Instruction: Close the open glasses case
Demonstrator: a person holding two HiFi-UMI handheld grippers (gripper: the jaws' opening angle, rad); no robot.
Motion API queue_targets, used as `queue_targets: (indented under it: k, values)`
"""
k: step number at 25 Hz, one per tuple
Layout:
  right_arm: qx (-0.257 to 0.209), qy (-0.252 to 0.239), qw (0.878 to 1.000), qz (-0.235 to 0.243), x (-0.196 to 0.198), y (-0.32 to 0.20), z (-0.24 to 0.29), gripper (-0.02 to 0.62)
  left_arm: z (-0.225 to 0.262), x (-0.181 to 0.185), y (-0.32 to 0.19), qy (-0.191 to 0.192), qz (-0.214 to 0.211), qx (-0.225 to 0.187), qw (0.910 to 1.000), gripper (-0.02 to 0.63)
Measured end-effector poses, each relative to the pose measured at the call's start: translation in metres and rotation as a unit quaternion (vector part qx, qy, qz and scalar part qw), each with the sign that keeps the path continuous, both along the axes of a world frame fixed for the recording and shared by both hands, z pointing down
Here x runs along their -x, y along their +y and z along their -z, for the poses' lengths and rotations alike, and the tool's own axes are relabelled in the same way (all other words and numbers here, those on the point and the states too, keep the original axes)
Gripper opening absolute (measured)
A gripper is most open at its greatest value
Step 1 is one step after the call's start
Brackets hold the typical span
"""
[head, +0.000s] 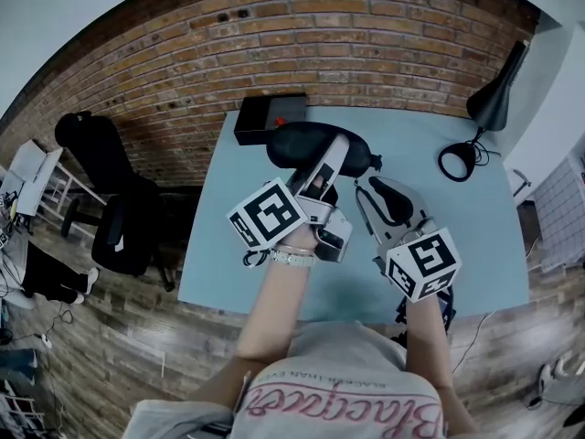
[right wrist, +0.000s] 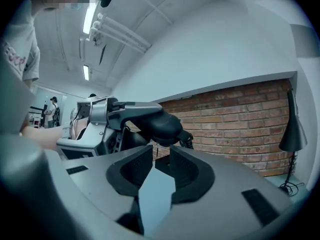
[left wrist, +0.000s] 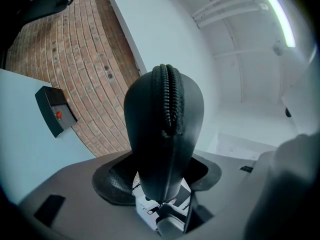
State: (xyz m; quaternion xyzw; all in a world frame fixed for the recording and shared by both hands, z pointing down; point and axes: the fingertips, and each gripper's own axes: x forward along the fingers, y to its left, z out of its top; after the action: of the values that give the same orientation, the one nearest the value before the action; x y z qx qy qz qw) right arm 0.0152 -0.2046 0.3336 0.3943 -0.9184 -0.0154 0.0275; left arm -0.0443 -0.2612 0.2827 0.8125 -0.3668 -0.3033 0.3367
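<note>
Left gripper (head: 327,167) pinches the black glasses case (head: 306,144); in the left gripper view both jaws are pressed on the case's lower sides (left wrist: 162,129), which stands up between them with its zip seam facing the camera; the zip teeth meet along the visible stretch of seam; the lowest end of the zip is too dark to read.

Case sits over the far-left part of the light blue table (head: 475,236), just near of a black box (head: 265,117) with a red button; in the right gripper view the case (right wrist: 160,124) is held up against the brick wall (right wrist: 235,119), a small loop hanging off its right end.

Right gripper (head: 384,195) is to the right of the left one and slightly nearer; its jaws are spread with a clear gap and nothing between them (right wrist: 161,166); it points toward the case without touching it.

Far right on the table: a black lamp (head: 498,94) and a coiled black cable (head: 457,161), well apart from both grippers; a black office chair (head: 119,218) stands on the wood floor left of the table.
</note>
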Motion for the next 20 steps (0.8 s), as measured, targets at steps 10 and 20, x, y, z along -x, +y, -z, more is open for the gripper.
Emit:
queue_targets:
  k: [10,20]
  values:
    - [0.012,-0.016,1.0,-0.004,0.008,0.0,-0.008,0.097,0.001,-0.012,0.008,0.004,-0.021,-0.005,0.9998,0.262]
    - [-0.002,-0.004,1.0,-0.021,-0.002,-0.002,-0.005,0.018,-0.001,-0.016,0.008,-0.006,-0.026,0.0,0.9996,0.262]
